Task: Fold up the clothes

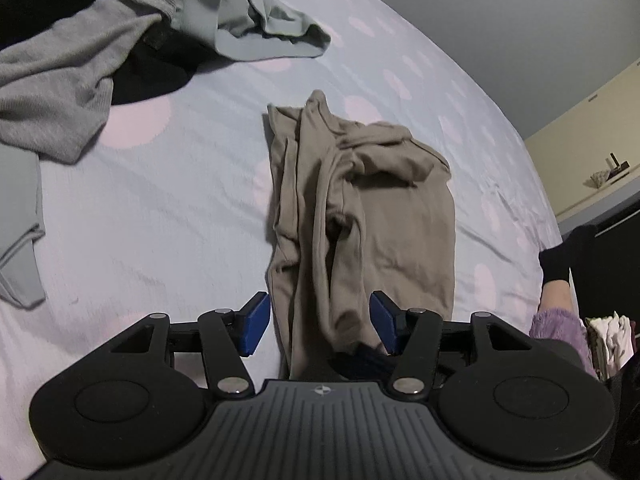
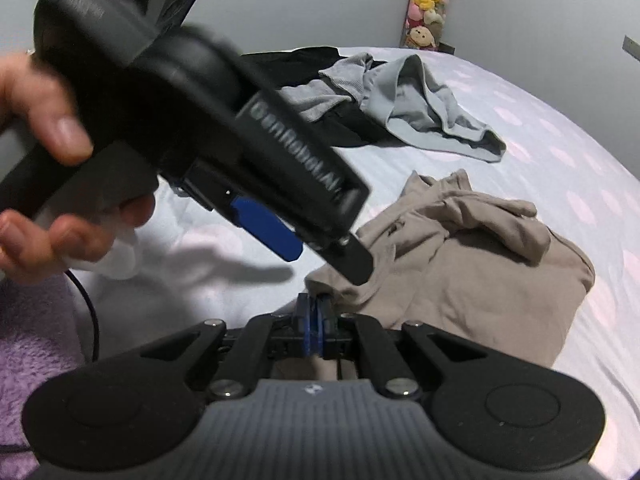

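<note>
A tan garment (image 1: 360,216) lies folded lengthwise on the pale dotted bedsheet (image 1: 160,220). Its near end runs between the blue pads (image 1: 256,324) of my left gripper (image 1: 320,320), whose jaws stand apart and do not press on the cloth. In the right wrist view the same tan garment (image 2: 480,272) spreads to the right. My right gripper (image 2: 314,314) has its blue pads together on the garment's near corner. The left gripper crosses the upper left of that view, held by a bare hand (image 2: 48,128), with one finger (image 2: 354,262) over the cloth's edge.
A heap of grey and black clothes (image 1: 80,64) and a light grey top (image 1: 260,24) lie at the back of the bed. Another grey piece (image 1: 20,232) sits at the left edge. A black-socked foot (image 1: 560,256) and purple fleece (image 1: 560,328) are at right. Plush toys (image 2: 430,4) hang on the wall.
</note>
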Demonstrator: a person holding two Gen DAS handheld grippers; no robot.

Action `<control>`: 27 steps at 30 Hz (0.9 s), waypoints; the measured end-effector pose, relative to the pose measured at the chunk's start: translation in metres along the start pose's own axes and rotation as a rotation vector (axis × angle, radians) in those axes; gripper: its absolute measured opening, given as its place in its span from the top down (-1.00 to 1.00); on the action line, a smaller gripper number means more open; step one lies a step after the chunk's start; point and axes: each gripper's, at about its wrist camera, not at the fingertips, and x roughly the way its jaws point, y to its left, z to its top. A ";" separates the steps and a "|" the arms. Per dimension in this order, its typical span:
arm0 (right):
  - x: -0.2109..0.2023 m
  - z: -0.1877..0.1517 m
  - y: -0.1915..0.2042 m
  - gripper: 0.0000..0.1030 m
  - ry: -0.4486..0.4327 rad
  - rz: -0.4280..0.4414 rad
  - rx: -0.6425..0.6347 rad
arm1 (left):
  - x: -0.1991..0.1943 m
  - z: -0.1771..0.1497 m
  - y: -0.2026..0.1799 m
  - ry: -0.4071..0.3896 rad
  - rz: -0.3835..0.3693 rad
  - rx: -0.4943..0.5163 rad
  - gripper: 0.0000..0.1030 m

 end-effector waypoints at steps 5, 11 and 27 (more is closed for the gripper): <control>-0.019 -0.013 -0.004 0.78 0.030 -0.030 -0.009 | -0.003 -0.005 -0.004 -0.005 -0.020 0.013 -0.03; -0.038 -0.043 -0.019 0.59 0.102 -0.104 0.026 | -0.007 -0.009 -0.004 -0.021 -0.054 -0.003 -0.03; -0.032 -0.051 -0.011 0.31 0.090 -0.190 0.012 | -0.016 -0.005 -0.005 -0.088 -0.140 -0.030 0.98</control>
